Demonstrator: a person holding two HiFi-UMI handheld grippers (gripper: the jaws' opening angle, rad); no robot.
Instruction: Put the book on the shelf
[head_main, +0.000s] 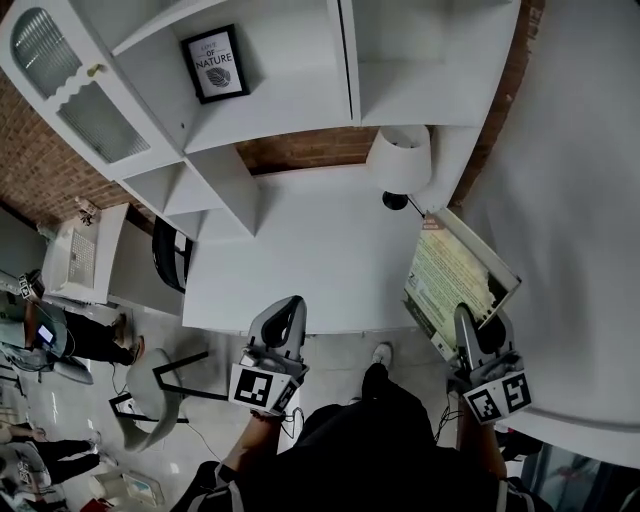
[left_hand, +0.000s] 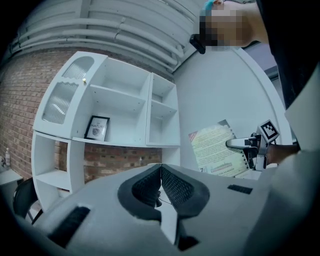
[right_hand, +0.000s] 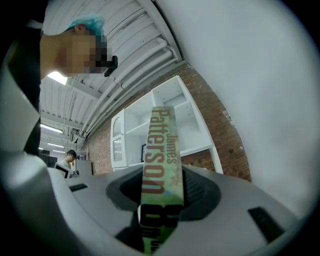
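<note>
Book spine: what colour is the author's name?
Reddish-brown, on the green book spine; right gripper view.

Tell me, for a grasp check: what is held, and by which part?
The right gripper clamps the book by its spine edge; the left gripper is shut, empty.

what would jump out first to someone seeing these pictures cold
The green book clamped in the right gripper, at the right of the head view. Ahead stands a white shelf unit against a brick wall, with a framed picture in it and a white lamp below. The left gripper is shut and empty.
</note>
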